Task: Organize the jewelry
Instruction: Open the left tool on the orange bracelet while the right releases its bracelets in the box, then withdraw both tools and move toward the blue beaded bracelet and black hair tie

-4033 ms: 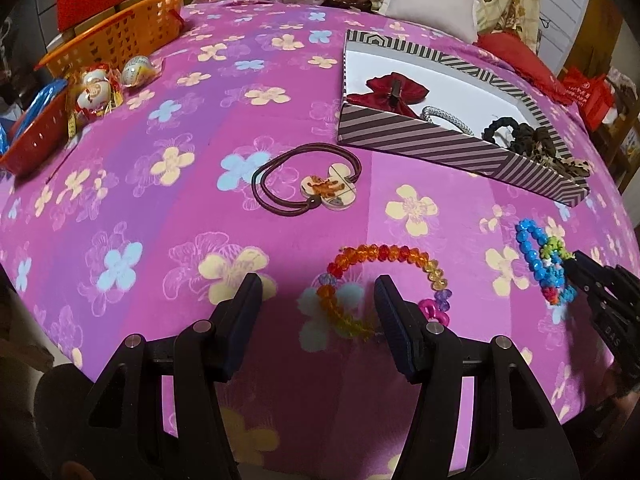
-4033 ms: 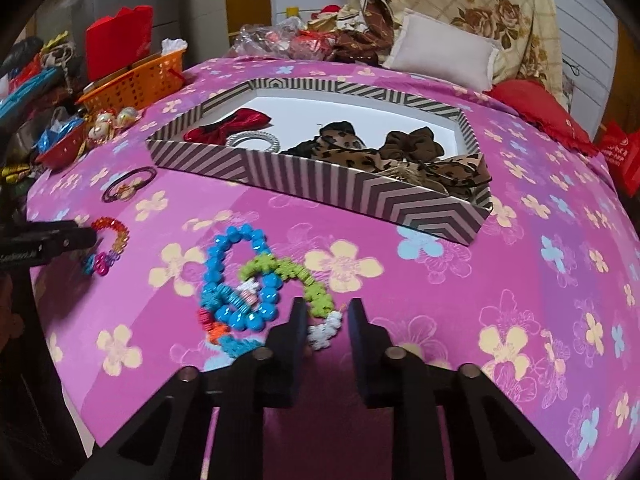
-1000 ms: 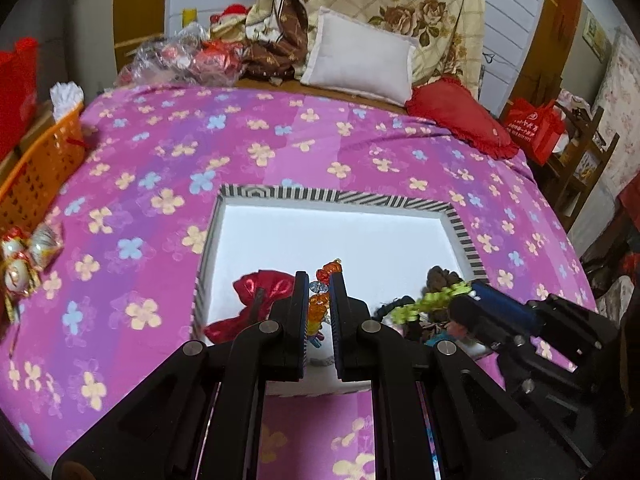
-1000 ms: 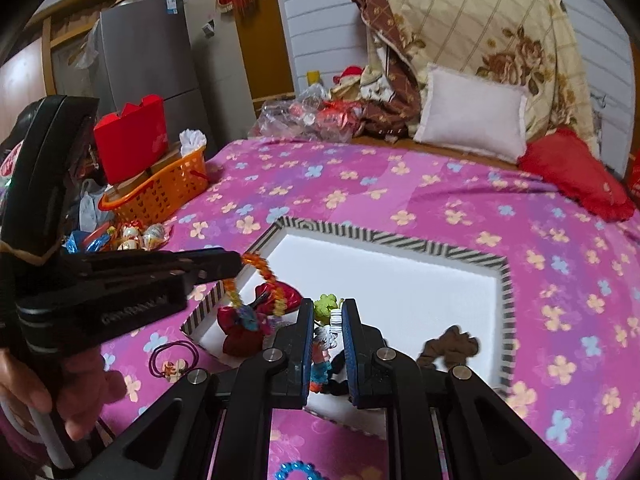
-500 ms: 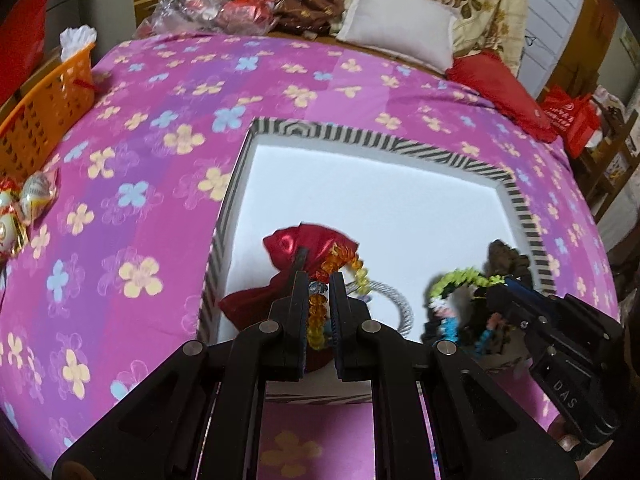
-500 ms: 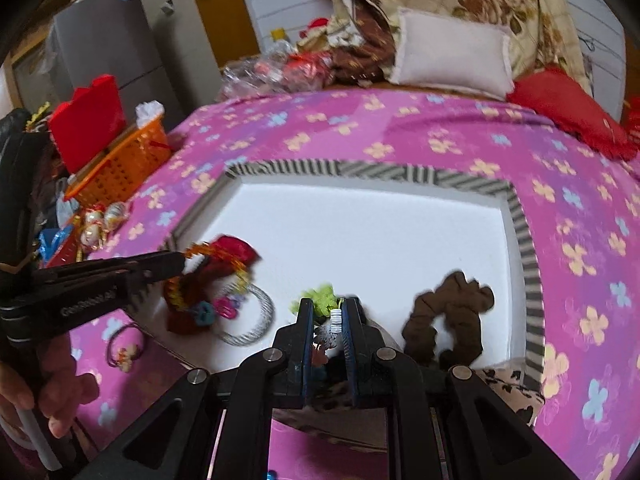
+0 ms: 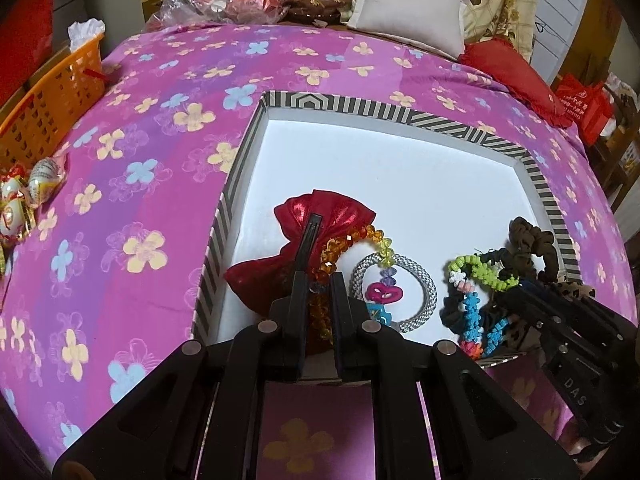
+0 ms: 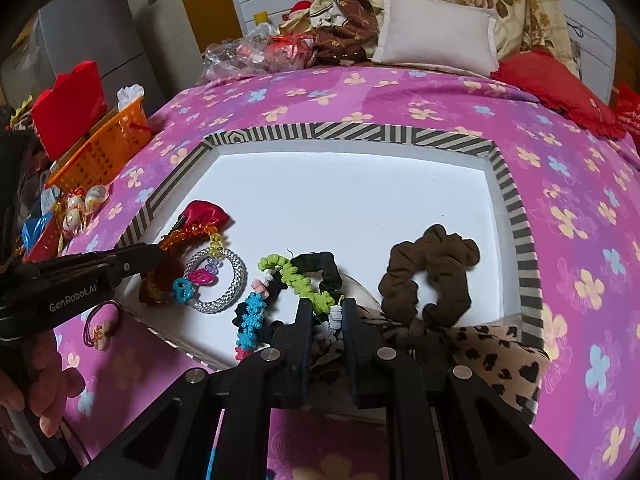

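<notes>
The left tongs [image 7: 318, 300] are pinching the orange bead bracelet [image 7: 352, 242], dangling onto the red bow [image 7: 320, 216] in the striped box [image 7: 360, 106]. The right tongs [image 8: 326, 320] are pinching the green and blue bracelet [image 8: 296, 276] (near box edge). Beads could be snagging the silver ring [image 7: 420, 280] and tangling when let go.

left gripper [image 7: 319, 288]: nearly closed on bracelet [image 7: 352, 242], over tray [image 7: 400, 118]
right gripper [image 8: 326, 312]: nearly closed on bead chain [image 8: 296, 280], tray's near edge
</notes>
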{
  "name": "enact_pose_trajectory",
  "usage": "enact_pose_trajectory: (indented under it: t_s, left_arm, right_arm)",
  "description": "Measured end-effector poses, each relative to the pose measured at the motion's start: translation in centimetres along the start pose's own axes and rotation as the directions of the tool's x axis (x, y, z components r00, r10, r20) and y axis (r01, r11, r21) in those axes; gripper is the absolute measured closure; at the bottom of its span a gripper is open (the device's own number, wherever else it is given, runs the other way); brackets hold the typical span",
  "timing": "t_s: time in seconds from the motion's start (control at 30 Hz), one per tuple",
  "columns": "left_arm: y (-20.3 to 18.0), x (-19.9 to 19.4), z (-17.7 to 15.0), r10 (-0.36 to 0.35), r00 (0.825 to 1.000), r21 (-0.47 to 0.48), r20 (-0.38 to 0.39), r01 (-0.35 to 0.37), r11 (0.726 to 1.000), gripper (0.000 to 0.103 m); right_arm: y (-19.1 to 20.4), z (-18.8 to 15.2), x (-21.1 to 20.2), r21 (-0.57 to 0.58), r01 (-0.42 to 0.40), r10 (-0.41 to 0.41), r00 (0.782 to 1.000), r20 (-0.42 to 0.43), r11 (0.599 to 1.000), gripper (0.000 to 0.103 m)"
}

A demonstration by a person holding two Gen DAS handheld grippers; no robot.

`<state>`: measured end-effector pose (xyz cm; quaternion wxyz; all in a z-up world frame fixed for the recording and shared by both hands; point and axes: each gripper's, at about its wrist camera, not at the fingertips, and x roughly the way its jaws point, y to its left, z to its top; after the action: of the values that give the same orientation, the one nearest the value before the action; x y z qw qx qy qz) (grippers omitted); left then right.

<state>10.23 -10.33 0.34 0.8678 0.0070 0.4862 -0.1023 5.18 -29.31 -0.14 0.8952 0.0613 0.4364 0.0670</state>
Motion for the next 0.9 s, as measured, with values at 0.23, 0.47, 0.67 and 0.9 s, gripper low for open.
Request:
enact_pose_trajectory:
  t_s: [0.23, 0.47, 0.67, 0.9]
  left_arm:
    - [0.1, -1.8, -0.3, 0.004, 0.999, -0.004, 0.038, -0.004, 1.000, 0.057]
    - [0.3, -5.5, -1.6, 0.024, 0.993, -0.003, 0.119, -0.024, 1.000, 0.038]
    - [0.4, -7.7, -4.3, 0.055, 0.985, 0.011, 0.165, -0.058, 0.998, 0.037]
    - [0.7, -8.7, -8.1, 0.080, 0.982, 0.013, 0.173, -0.084, 0.996, 0.036]
  right_arm:
    - [0.4, -0.3, -2.6, 0.010, -0.004, 0.004, 0.998, 0.065, 1.000, 0.056]
    - [1.5, -1.9, -5.9, 0.012, -0.025, 0.023, 0.994, 0.110, 1.000, 0.056]
    - [2.9, -4.0, -8.0, -0.009, -0.013, 0.014, 0.991, 0.134, 1.000, 0.051]
    - [4.2, -6.9, -9.9, -0.010, -0.018, 0.019, 0.988, 0.154, 1.000, 0.041]
